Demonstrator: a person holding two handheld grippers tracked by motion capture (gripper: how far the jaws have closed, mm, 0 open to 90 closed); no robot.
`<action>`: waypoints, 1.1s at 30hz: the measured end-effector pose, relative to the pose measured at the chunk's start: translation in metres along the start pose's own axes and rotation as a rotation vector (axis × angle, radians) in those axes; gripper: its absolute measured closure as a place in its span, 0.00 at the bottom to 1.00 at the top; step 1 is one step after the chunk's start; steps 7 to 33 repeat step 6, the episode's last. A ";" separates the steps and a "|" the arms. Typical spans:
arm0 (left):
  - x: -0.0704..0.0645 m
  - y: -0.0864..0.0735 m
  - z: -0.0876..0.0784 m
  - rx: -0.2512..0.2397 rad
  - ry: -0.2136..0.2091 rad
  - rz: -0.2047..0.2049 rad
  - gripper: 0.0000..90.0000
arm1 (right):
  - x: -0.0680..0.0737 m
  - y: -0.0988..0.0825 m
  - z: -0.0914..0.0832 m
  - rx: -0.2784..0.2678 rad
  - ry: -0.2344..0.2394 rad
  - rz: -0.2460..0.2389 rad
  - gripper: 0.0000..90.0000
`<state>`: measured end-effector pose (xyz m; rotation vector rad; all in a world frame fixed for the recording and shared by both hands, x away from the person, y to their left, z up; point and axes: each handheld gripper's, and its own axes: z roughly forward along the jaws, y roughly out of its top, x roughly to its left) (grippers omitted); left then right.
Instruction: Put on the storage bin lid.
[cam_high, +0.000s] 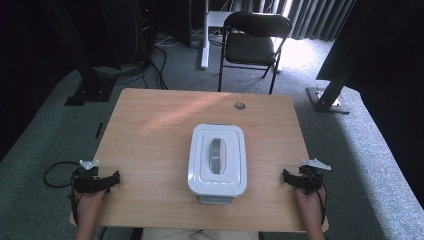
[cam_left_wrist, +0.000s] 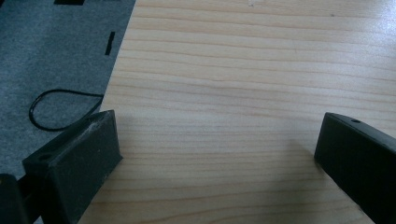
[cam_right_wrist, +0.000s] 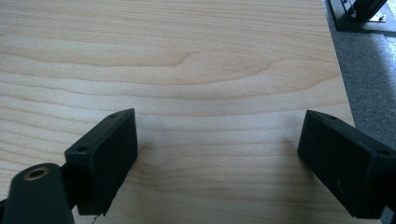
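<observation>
Lidded white container (cam_high: 217, 161) sits mid-table (cam_high: 150, 125), untouched. Left tongs (cam_high: 114, 178) and right tongs (cam_high: 287, 176) rest apart, flanking it. Squaring both to the lid's grey handle (cam_high: 217, 156) should help.

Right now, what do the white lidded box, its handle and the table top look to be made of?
The white lidded box looks like moulded plastic, smooth with a slight sheen and rounded corners. Its handle is grey, probably plastic too; too small to tell more. The table shows pale wood grain with a matt, even surface, so wood or a wood-look laminate.
</observation>
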<state>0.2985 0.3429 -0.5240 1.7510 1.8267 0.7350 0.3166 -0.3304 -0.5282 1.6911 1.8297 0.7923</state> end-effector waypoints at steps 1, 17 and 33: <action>0.000 0.000 0.000 -0.001 0.002 -0.003 0.01 | 0.000 0.000 0.000 0.000 -0.001 0.001 0.13; 0.000 0.000 0.001 -0.001 0.005 -0.007 0.01 | 0.000 0.000 0.000 -0.001 -0.007 0.009 0.14; 0.000 0.000 0.001 -0.001 0.005 -0.007 0.01 | 0.000 0.000 0.000 -0.001 -0.007 0.009 0.14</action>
